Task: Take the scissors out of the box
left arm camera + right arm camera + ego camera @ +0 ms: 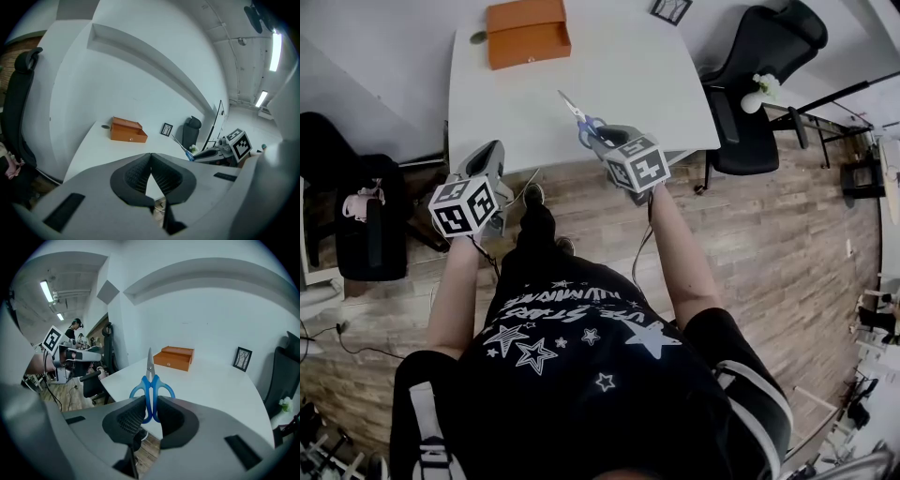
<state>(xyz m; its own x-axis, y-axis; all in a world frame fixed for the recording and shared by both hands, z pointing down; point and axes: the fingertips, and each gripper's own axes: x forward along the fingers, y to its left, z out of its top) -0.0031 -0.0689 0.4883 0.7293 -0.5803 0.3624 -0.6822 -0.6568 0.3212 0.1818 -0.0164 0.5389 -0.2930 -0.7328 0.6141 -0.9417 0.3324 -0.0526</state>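
Note:
Blue-handled scissors [579,114] point blades-up and away from me over the near edge of the white table [609,66]. My right gripper [595,139] is shut on their handles. In the right gripper view the scissors [150,369] stand upright between the pads, and the right gripper [150,399] clamps the blue loops. The orange box [528,33] sits at the table's far left, well beyond the scissors. My left gripper [492,148] hovers off the table's near left corner, shut with nothing in it; its pads [138,176] meet at the tips. The left gripper view shows the box [127,131] and the scissors [182,145].
A small black picture frame [671,9] stands at the table's far edge. A black office chair [764,56] and a small white vase of flowers [759,94] are to the right. A dark chair with a bag [366,225] is on the left, on the wooden floor.

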